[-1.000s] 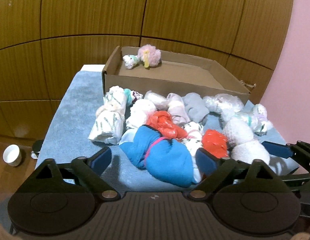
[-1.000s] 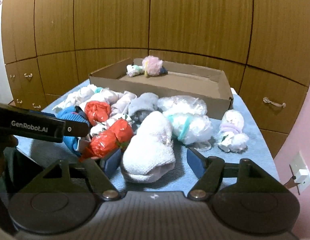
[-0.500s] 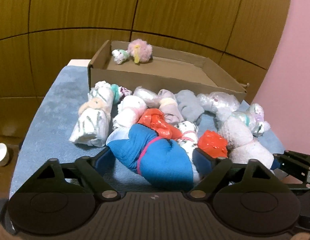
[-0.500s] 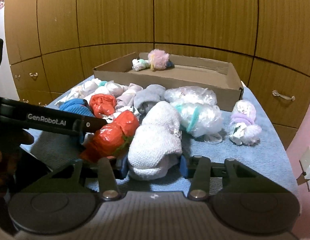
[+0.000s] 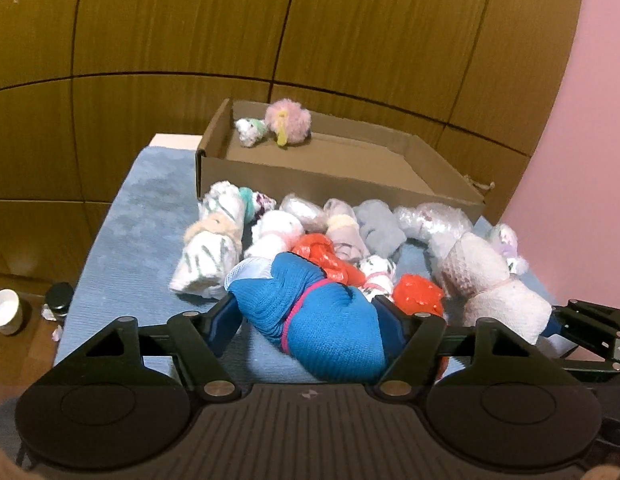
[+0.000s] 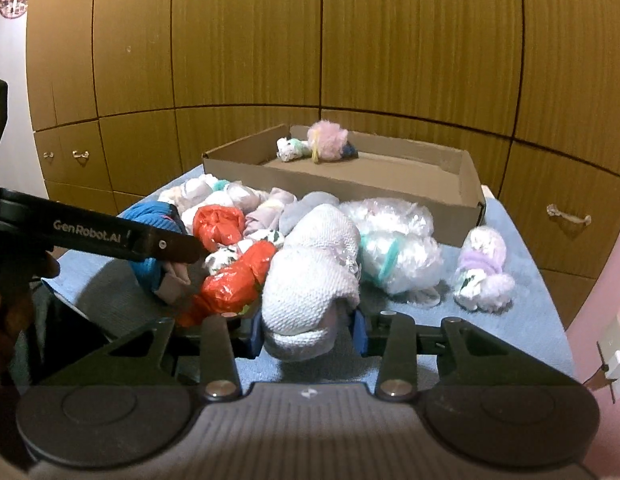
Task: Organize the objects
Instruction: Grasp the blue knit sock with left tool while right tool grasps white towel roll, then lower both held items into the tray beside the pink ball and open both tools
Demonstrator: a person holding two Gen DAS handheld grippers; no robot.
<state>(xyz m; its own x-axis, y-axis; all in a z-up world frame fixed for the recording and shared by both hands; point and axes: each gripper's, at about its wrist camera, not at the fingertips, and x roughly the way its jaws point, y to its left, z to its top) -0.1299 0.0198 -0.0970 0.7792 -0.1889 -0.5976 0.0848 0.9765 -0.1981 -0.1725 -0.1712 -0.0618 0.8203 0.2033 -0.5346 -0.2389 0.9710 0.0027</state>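
**A:** Status, left to right?

**B:** Left gripper (image 5: 308,320) has its pads pressed against both flanks of the blue bundle (image 5: 314,312), so it's gripped. The bundle sits at the near edge of the pile on the blue cloth (image 5: 122,248); can't tell if it's off the cloth. Right gripper (image 6: 308,330) is narrowed onto the white knit bundle (image 6: 314,276), near end pinched between the pads, at the front of the same pile.

**A:** Progress?

**B:** Early, I'd say. The cardboard box (image 6: 466,208) at the back holds only a small white-green bundle (image 6: 292,148), a pink fluffy bundle (image 6: 328,142) and something dark blue tucked behind it. The rest is on the cloth: a striped bundle (image 5: 214,248), orange plastic bundles (image 6: 230,276), grey ones, clear-wrapped ones (image 6: 394,240), and a lilac-banded bundle (image 6: 484,272) off to the right. Assuming the box is the destination, a dozen or so are left.

**A:** View differences?

**B:** Left wrist shows the floor left of the table: a white cup (image 5: 6,312) and a dark jar (image 5: 60,298). It also shows the striped bundle clearly. Right wrist shows the dark blue item in the box, cabinet handles (image 6: 568,216) and a wall socket (image 6: 618,356). It catches the left gripper's arm crossing the frame.
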